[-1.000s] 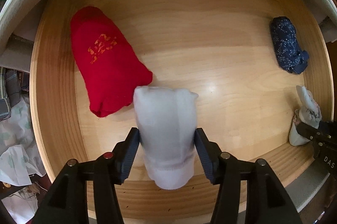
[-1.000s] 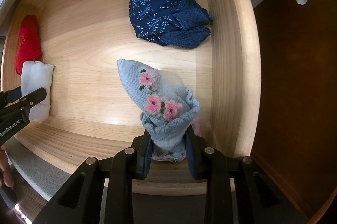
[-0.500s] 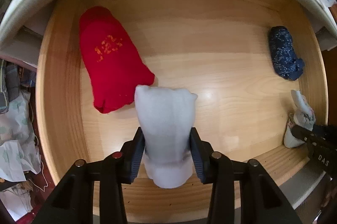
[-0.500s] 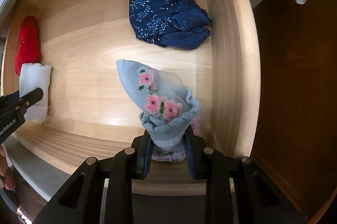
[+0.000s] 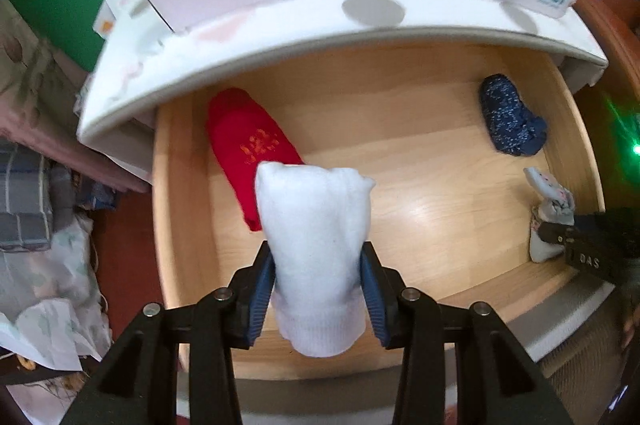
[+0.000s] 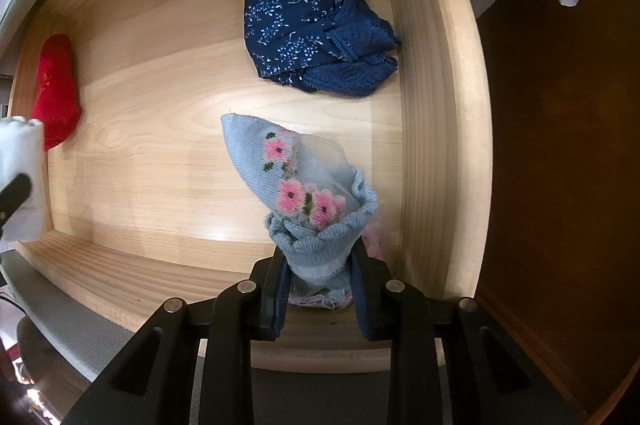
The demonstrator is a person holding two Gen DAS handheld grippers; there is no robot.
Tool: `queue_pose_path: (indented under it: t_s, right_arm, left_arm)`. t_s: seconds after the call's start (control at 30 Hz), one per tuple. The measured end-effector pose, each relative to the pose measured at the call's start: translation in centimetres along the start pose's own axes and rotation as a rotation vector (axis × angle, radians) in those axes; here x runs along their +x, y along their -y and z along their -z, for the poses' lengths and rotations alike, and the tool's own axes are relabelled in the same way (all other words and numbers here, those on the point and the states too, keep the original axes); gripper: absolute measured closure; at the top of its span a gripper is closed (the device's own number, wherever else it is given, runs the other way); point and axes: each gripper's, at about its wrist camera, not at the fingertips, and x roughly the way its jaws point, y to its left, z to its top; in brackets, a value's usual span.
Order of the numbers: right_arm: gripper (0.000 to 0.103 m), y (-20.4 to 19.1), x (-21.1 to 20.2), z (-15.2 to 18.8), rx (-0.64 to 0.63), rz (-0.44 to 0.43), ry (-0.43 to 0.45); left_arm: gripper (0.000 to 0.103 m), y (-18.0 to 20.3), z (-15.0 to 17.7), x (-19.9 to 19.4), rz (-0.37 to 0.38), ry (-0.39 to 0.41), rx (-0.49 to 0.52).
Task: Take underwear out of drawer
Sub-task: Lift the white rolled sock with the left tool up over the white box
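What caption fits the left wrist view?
Left gripper clamps a white garment above the wooden drawer.

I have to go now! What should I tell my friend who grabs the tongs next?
Left tongs: shut on the white piece, lifted above the drawer floor.
Right tongs: shut on the light blue flowered piece, whose tip is down near the floor.
In the drawer: red piece, navy piece.
Done: two grabbed.
Left: carry both out, then fetch the red and navy ones.

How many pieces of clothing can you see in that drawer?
4: a white piece held in the left jaws, a light-blue flowered piece in the right jaws, a red piece back left, and a navy piece back right.
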Motion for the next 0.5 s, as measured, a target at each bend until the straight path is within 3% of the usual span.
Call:
queue_pose_path:
  t_s: [0.33,0.5]
  right_arm:
    - [0.078,0.1,-0.2,-0.1,0.0,-0.002,0.0]
    - [0.078,0.2,0.0,0.0,-0.002,-0.003,0.0]
  left_arm:
    - [0.061,0.1,0.7,-6.3,-0.014,0.115,0.062]
    - [0.061,-0.5,0.5,-10.9,0.006,0.209,0.082]
